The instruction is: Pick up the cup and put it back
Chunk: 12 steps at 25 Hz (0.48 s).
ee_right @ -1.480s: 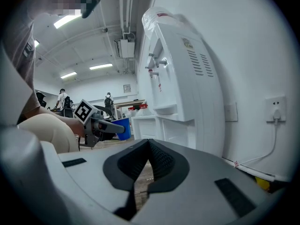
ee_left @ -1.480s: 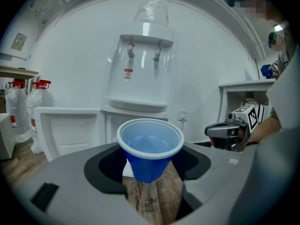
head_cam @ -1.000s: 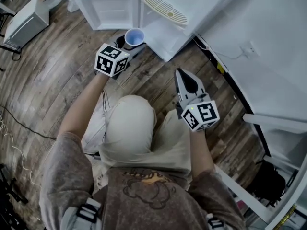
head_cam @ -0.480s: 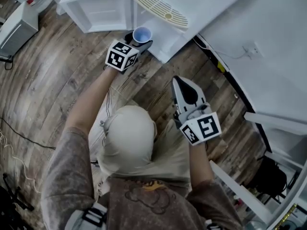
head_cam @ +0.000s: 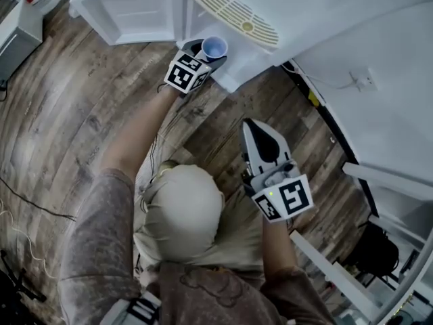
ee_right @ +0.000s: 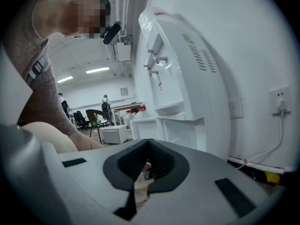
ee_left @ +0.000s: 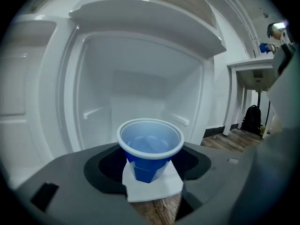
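Note:
A blue plastic cup (ee_left: 150, 149) with a white rim stands upright between the jaws of my left gripper (ee_left: 150, 170), which is shut on its lower body. In the head view the cup (head_cam: 214, 47) and left gripper (head_cam: 203, 58) hover at the open lower compartment of the white water dispenser (head_cam: 284, 12). That compartment (ee_left: 140, 88) fills the left gripper view, white inside with nothing in it. My right gripper (head_cam: 260, 133) hangs lower, over the wooden floor, jaws shut with nothing in them. It faces the water dispenser (ee_right: 180, 78) from the side.
The compartment's white door (head_cam: 128, 9) stands open to the left. The drip grille (head_cam: 230, 9) lies on the dispenser's front. A wall socket (head_cam: 365, 80) and cable are at the right, a black backpack (head_cam: 379, 249) lower right. My bent knee (head_cam: 183, 208) is below.
The left gripper has carried the cup up and to the right, closer to the dispenser's open compartment. The right gripper has stayed about where it was.

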Each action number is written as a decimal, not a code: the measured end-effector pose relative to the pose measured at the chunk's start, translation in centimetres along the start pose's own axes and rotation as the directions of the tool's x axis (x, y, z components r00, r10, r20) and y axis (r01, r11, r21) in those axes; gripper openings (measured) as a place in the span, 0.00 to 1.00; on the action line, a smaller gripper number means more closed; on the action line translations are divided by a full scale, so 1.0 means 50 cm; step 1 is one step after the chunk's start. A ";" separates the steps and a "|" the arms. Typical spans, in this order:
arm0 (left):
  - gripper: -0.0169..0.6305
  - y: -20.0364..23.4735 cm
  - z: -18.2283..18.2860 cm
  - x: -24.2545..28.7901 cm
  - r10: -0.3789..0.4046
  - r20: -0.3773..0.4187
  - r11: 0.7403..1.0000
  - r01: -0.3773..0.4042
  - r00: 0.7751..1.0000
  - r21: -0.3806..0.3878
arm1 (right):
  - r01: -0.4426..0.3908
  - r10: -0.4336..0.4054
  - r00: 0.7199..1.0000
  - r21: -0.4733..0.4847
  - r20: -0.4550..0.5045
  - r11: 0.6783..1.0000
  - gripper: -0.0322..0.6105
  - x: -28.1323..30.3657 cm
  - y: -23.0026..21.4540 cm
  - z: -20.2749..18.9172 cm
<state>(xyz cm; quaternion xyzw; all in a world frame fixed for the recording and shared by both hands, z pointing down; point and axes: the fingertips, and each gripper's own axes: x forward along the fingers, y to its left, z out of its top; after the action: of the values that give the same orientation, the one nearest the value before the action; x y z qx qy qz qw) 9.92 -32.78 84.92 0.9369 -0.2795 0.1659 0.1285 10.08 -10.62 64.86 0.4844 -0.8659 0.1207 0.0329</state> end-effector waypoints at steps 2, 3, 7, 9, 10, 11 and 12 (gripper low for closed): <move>0.48 0.003 -0.012 0.029 -0.006 -0.008 1.000 0.006 1.000 0.000 | 0.012 -0.012 1.000 0.002 -0.003 1.000 0.05 -0.001 -0.005 -0.003; 0.48 0.005 -0.018 0.043 -0.003 -0.009 1.000 0.003 1.000 -0.003 | 0.020 -0.020 1.000 0.004 -0.003 1.000 0.05 -0.001 -0.009 -0.004; 0.48 0.017 -0.041 0.102 0.012 -0.011 1.000 -0.012 1.000 -0.003 | 0.052 -0.052 0.999 0.007 -0.003 0.999 0.05 -0.001 -0.031 -0.007; 0.48 0.017 -0.053 0.126 0.011 -0.026 1.000 -0.011 1.000 0.017 | 0.067 -0.067 0.998 0.007 -0.008 0.998 0.05 -0.003 -0.040 -0.010; 0.48 0.019 -0.057 0.136 0.013 -0.033 1.000 -0.013 0.999 0.026 | 0.074 -0.074 0.997 0.008 -0.009 0.997 0.05 -0.005 -0.044 -0.012; 0.48 0.021 -0.060 0.146 0.017 -0.038 0.999 -0.016 0.999 0.032 | 0.082 -0.082 0.997 0.010 -0.010 0.997 0.05 -0.007 -0.049 -0.013; 0.48 0.025 -0.063 0.158 0.021 -0.041 0.999 -0.020 0.999 0.033 | 0.089 -0.089 0.996 0.010 -0.012 0.996 0.05 -0.010 -0.054 -0.015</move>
<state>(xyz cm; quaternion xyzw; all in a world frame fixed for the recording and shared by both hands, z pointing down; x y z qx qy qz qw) 14.69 -36.53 90.98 0.9324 -0.2835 0.1912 0.1170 12.57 -11.39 65.99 0.5219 -0.8426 0.1267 0.0408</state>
